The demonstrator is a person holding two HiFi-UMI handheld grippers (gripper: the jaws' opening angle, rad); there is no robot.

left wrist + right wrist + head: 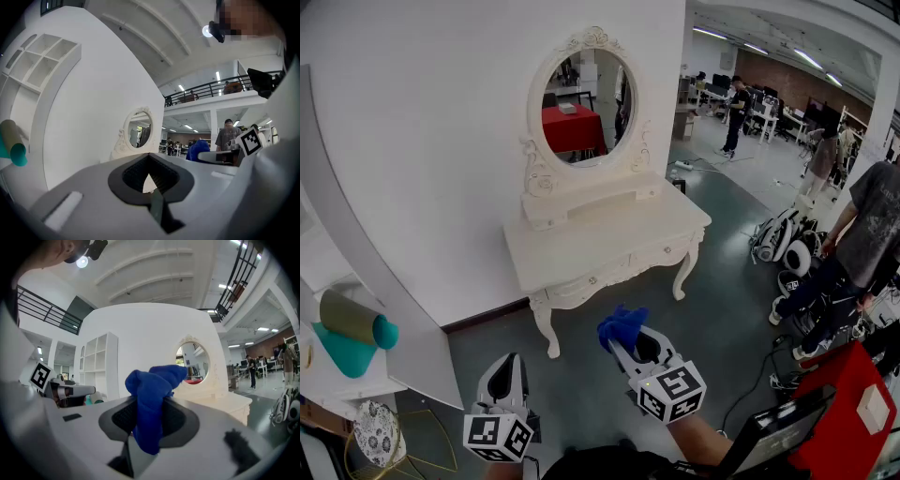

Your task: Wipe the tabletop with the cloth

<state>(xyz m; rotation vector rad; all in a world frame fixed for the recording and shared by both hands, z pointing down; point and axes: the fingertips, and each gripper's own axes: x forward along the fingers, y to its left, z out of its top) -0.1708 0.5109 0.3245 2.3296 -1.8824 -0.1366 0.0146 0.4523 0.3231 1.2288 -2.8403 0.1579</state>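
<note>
A white dressing table (pixel 609 230) with an oval mirror (pixel 586 94) stands against the white wall, ahead of both grippers. My right gripper (pixel 626 343) is held low in front of it, shut on a bunched blue cloth (pixel 622 325) that sticks up from the jaws. The right gripper view shows the cloth (pixel 152 394) pinched between the dark pads, with the table (pixel 229 401) beyond. My left gripper (pixel 508 364) is lower left, shut, holding nothing. In the left gripper view its jaws (pixel 149 176) meet, and the cloth (pixel 197 150) shows at the right.
A white shelf unit at the left holds an olive roll (pixel 352 317) and a teal cone. A person (pixel 867 225) stands at the right near white equipment on the floor. A red box (pixel 844 412) and a laptop sit at the lower right.
</note>
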